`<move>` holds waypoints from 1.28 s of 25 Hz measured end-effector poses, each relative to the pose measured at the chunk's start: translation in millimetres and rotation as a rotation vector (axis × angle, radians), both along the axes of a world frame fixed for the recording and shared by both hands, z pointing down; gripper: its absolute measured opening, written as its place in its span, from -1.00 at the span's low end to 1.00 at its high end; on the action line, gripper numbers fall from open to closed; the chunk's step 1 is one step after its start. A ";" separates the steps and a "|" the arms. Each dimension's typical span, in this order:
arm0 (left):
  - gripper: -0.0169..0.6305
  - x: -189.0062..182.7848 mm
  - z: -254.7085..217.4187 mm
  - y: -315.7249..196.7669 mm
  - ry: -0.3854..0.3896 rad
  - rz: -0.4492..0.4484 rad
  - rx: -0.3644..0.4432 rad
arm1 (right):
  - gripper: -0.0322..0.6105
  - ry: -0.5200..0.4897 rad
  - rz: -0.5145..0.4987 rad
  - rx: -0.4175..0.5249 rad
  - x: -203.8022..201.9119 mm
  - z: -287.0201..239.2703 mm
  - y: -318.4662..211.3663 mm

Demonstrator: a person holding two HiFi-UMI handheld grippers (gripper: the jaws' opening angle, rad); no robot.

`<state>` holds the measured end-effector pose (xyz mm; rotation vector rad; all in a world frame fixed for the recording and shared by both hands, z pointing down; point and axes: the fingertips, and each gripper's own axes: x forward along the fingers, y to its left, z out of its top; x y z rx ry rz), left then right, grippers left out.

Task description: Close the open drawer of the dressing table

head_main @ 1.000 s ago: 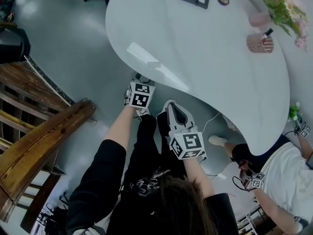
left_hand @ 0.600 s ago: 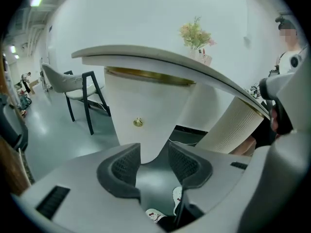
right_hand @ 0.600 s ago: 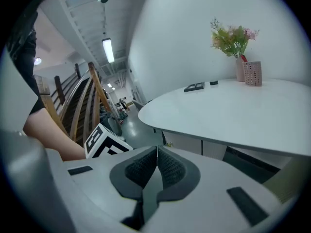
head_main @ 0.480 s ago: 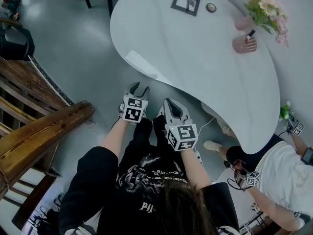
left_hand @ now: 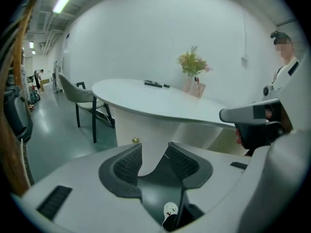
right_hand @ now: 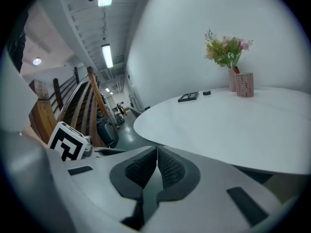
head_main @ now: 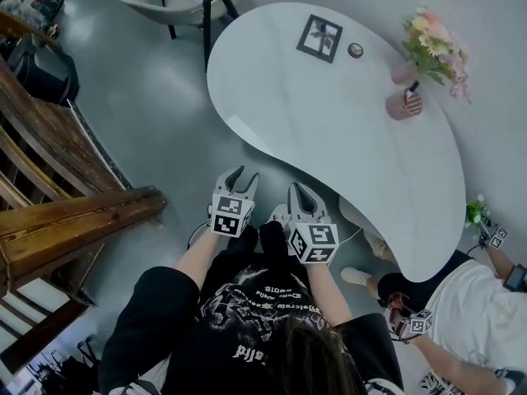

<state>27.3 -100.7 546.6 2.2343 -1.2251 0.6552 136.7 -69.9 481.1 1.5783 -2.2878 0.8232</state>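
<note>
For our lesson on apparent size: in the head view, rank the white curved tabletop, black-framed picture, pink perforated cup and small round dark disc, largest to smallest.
1. white curved tabletop
2. black-framed picture
3. pink perforated cup
4. small round dark disc

The desk [head_main: 329, 113] top is smooth, glossy white with bright reflections. The floor [head_main: 140, 105] is polished grey with a soft sheen. The stair rail [head_main: 78, 230] is grained, varnished wood. The left gripper [left_hand: 154, 147] has a matt pale plastic shell and dark, finely dimpled pads [left_hand: 127, 164]. A small knob [left_hand: 135, 140] on the desk's base looks like brass.
</note>
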 end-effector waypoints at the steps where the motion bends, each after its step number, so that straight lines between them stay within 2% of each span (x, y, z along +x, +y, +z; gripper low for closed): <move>1: -0.38 0.6 -7.7 -0.2 0.009 -0.007 0.015 | -0.81 -0.002 0.011 0.003 3.6 -1.9 -1.0; 7: -0.38 14.3 -62.5 -3.7 0.067 -0.016 0.127 | -0.81 0.009 0.031 0.035 25.8 -21.7 -4.9; 10: -0.38 18.5 -85.2 3.2 0.073 -0.006 0.172 | -0.81 0.017 0.034 0.059 33.2 -33.3 -2.5; 25: -0.39 31.6 -143.3 18.4 0.085 -0.038 0.305 | -0.81 0.039 0.017 0.166 52.3 -70.6 -4.2; 30: -0.47 31.5 -143.8 17.4 0.074 -0.059 0.309 | -0.81 0.047 0.010 0.190 56.7 -76.3 -5.1; 32: -0.66 31.3 -146.7 19.8 0.081 -0.062 0.315 | -0.82 0.045 0.007 0.197 56.6 -78.8 -3.7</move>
